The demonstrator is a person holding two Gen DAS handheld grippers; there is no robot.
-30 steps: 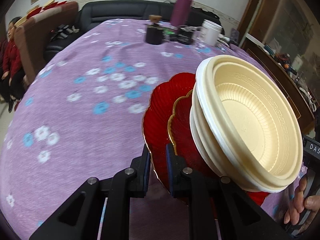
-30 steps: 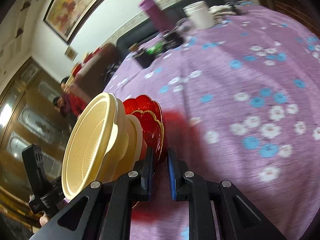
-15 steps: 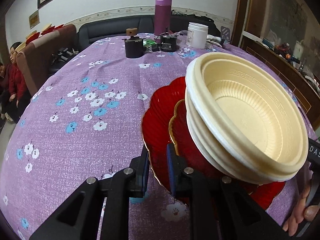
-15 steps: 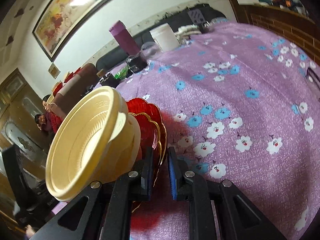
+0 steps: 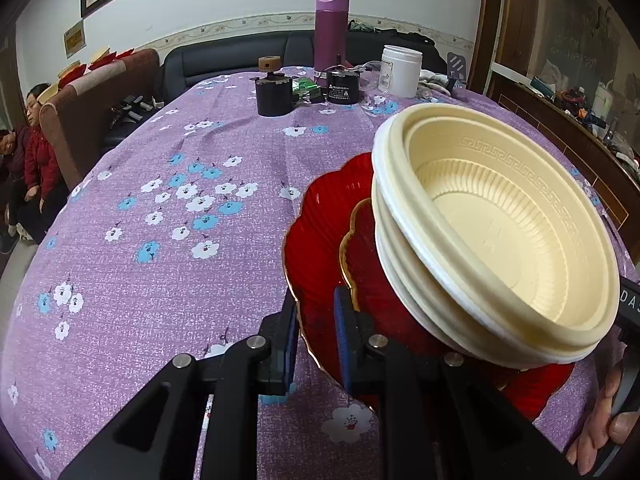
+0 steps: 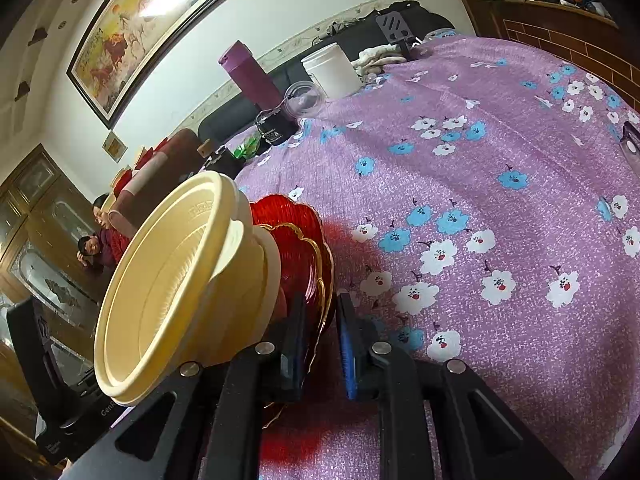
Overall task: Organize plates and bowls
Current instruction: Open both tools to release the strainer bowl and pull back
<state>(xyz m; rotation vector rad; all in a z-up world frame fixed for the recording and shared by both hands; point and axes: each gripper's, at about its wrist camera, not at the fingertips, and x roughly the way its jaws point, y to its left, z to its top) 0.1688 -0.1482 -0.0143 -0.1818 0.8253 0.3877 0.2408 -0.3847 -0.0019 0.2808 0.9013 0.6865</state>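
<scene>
Both hand-held grippers, left (image 5: pixel 316 334) and right (image 6: pixel 322 342), pinch the scalloped red glass plates (image 5: pixel 320 240); level them so the stacked cream plastic bowls (image 5: pixel 500 232) don't slide.

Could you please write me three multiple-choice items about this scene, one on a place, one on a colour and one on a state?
1. Where do the cream bowls sit?
A. on the red plates
B. beside the white jar
C. on the sofa

2. What colour is the tall bottle at the table's far end?
A. green
B. purple
C. yellow

3. How is the plate stack held?
A. flat on the tablecloth, untouched
B. tilted, its rim between each gripper's jaws
C. upside down

Answers: 1 A, the bowls nest on the plates; 2 B, its body is purple; 3 B, the left gripper and the right gripper both straddle the rim.
</scene>
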